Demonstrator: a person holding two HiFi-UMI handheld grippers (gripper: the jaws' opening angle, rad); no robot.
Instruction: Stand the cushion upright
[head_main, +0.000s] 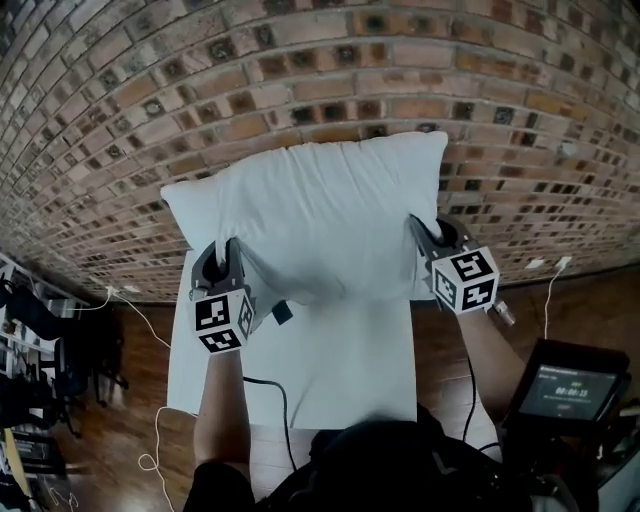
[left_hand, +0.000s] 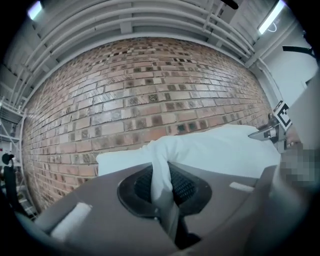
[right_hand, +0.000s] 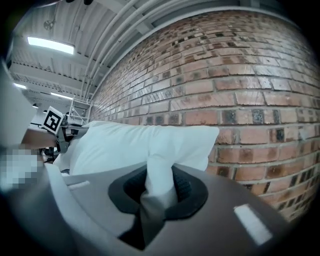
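A white cushion (head_main: 320, 215) stands raised against the brick wall (head_main: 300, 70), its lower edge over the white table (head_main: 330, 370). My left gripper (head_main: 222, 262) is shut on a pinch of cushion fabric (left_hand: 161, 172) at the lower left corner. My right gripper (head_main: 432, 238) is shut on a fold of the cushion (right_hand: 159, 182) at its lower right edge. In the left gripper view the cushion (left_hand: 220, 150) stretches right toward the other gripper's marker cube (left_hand: 282, 114). The right gripper view shows the cushion (right_hand: 140, 145) against the bricks.
A brick wall (right_hand: 250, 90) runs close behind the table. A black cable (head_main: 270, 390) lies on the tabletop. A dark device with a screen (head_main: 570, 385) stands at the lower right. Wooden floor (head_main: 110, 420) and a white cord (head_main: 150, 330) lie to the left.
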